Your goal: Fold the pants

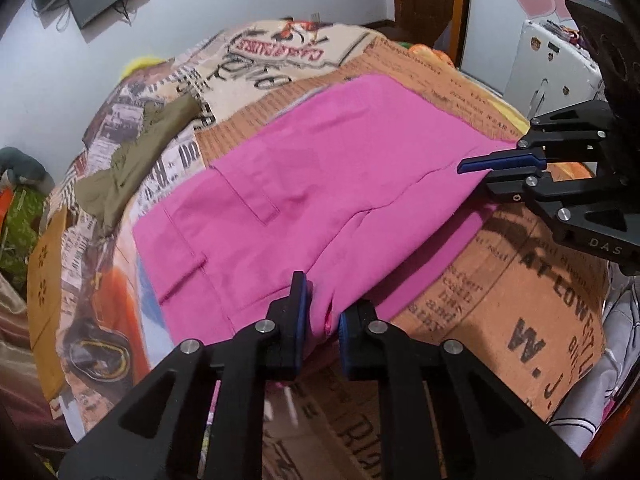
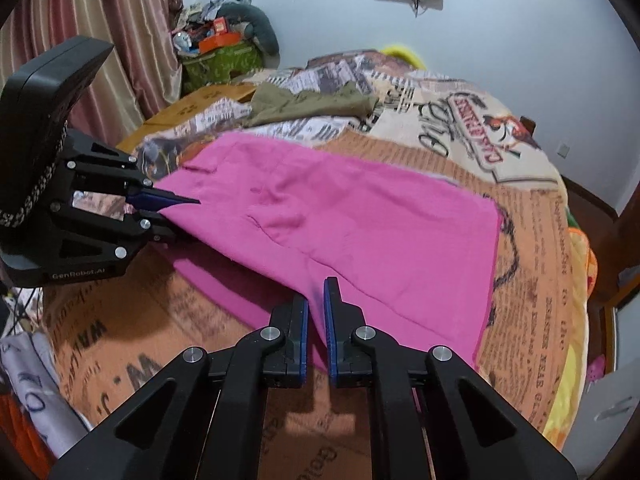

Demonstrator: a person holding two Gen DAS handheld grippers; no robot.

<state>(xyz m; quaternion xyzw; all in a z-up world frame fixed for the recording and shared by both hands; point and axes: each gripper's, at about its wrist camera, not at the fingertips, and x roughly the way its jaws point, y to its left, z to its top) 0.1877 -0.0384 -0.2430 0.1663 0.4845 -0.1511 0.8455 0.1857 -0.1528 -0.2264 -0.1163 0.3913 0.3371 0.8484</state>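
Note:
Pink pants (image 1: 304, 184) lie on a bed with a newspaper-print cover (image 1: 520, 280), folded lengthwise with pocket flaps up. My left gripper (image 1: 322, 312) is shut on the near edge of the pants at the waist end. My right gripper (image 2: 316, 304) is shut on the same near edge further toward the leg end. The near edge is lifted a little off the cover, with a lower pink layer showing under it. Each gripper shows in the other view: the right gripper (image 1: 476, 172), the left gripper (image 2: 176, 212). The pants fill the middle of the right wrist view (image 2: 360, 224).
An olive green garment (image 1: 132, 160) lies crumpled on the far side of the bed, also in the right wrist view (image 2: 312, 104). A cardboard box (image 2: 200, 100) and a pile of clutter (image 2: 220, 52) stand by the curtain. A white appliance (image 1: 552, 68) stands beyond the bed's end.

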